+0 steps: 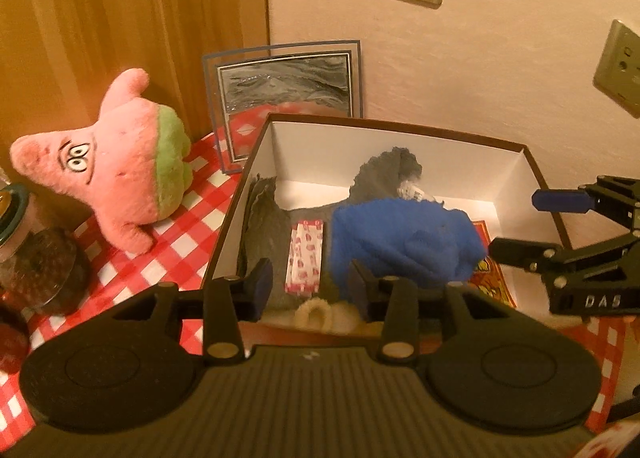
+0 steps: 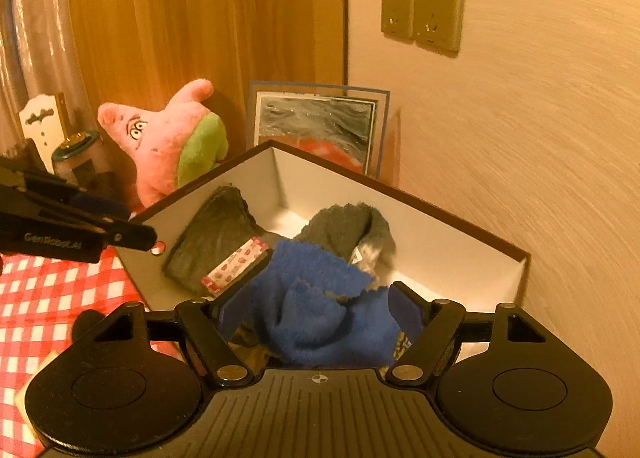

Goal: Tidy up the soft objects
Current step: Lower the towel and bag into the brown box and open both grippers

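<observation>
Blue cloth (image 2: 320, 314) lies in box (image 1: 400, 130); left gripper (image 1: 308, 286) and right gripper (image 2: 320, 310) fingers open, empty. Next: grab pink plush (image 1: 120, 166) on worktop (image 1: 168, 242).

Black tool (image 1: 306, 286), blue pads (image 1: 262, 282) (lettered)

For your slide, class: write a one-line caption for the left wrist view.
Open left gripper above a box holding a blue cloth and grey cloth, pink plush toy outside.

Blue cloth (image 1: 404, 246), grey cloth (image 1: 390, 174), white-lined brown box (image 1: 400, 128), pink-and-green plush (image 1: 116, 166), red-white checked table (image 1: 160, 254).
</observation>
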The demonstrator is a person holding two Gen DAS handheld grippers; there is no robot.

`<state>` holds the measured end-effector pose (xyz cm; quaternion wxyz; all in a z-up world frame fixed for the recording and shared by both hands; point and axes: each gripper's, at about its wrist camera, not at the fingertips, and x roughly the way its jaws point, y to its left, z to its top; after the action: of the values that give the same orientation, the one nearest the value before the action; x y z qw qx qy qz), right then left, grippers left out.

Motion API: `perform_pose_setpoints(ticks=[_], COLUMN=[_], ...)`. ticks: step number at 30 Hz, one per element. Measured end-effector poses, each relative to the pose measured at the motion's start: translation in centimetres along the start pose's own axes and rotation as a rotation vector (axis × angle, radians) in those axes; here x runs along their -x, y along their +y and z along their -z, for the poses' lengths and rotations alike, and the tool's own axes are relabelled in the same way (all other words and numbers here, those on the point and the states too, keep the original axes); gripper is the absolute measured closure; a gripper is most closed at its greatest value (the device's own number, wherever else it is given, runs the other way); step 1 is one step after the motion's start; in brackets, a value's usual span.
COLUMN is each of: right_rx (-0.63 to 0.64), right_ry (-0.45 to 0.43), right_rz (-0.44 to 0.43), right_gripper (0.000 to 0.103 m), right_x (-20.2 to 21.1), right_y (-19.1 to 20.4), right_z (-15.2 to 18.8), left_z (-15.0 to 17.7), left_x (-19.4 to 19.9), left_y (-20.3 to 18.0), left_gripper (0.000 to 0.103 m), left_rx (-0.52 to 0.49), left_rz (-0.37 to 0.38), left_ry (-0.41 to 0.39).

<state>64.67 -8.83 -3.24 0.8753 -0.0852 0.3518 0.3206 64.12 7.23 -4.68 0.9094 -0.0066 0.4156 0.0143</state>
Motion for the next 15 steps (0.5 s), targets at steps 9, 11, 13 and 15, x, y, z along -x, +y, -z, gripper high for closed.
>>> perform_pose_setpoints(ticks=[9, 11, 13, 15], right_rx=[-0.055, -0.07, -0.081, -0.083], right_ry=[-0.032, -0.041, -0.046, -0.049], right_rz=[-0.012, -0.021, -0.038, -0.057], right_gripper=[0.027, 0.027, 0.027, 0.027], right_x=[4.1, 5.1, 6.2, 7.0], right_y=[0.7, 1.1, 1.7, 2.4], right_z=[1.2, 1.7, 2.2, 2.7], left_z=[4.1, 5.2, 6.5, 7.7], left_x=[5.4, 6.6, 8.0, 9.1], left_y=[1.7, 2.3, 3.1, 3.9], left_gripper=[0.06, 0.059, 0.057, 0.055], left_rx=[0.057, 0.067, 0.075, 0.082], left_rz=[-0.022, -0.036, -0.061, -0.086], left_ry=[-0.021, -0.023, -0.022, -0.014])
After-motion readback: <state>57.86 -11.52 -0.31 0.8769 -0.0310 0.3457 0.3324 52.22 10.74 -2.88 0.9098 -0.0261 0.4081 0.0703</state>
